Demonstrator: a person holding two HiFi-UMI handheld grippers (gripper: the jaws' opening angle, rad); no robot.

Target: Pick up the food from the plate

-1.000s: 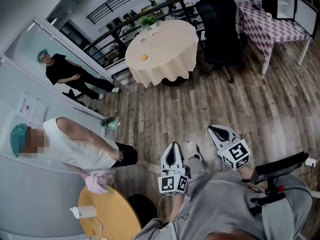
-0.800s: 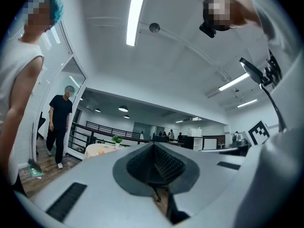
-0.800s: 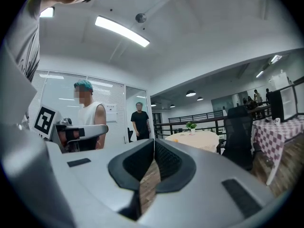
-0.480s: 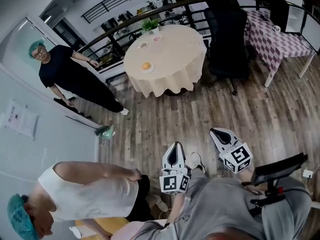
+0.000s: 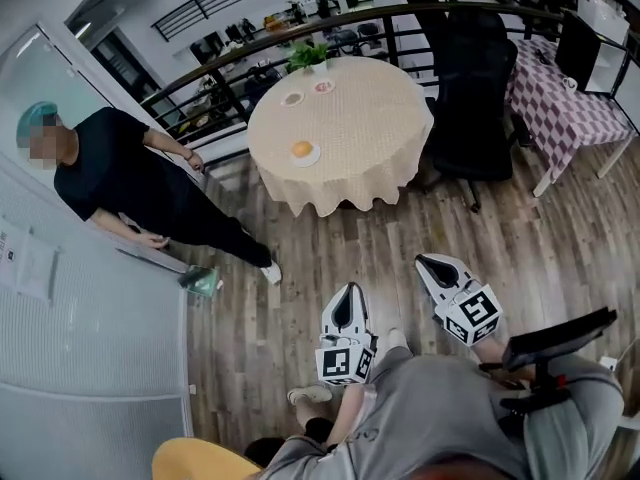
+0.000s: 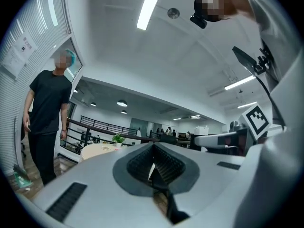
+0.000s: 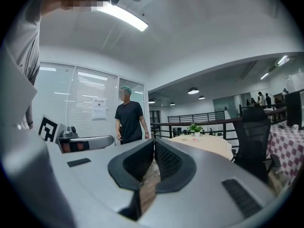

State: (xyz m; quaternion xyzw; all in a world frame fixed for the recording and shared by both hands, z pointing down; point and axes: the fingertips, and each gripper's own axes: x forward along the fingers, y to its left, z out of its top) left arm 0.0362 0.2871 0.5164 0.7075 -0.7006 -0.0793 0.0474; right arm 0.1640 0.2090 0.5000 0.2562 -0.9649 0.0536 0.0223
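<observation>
table [image 5: 365, 118] nearer — left claw [image 5: 347, 294] closed, empty | right claw [image 5: 430, 264] closed, empty

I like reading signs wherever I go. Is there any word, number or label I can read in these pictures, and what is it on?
No word or number can be read anywhere.
Paper notice on the glass wall: printed, but too small to read.
Left marker cube, on the left claw: black-and-white square patterns, no letters.
Right marker cube, on the right claw: the same kind of patterns, no letters.
</observation>
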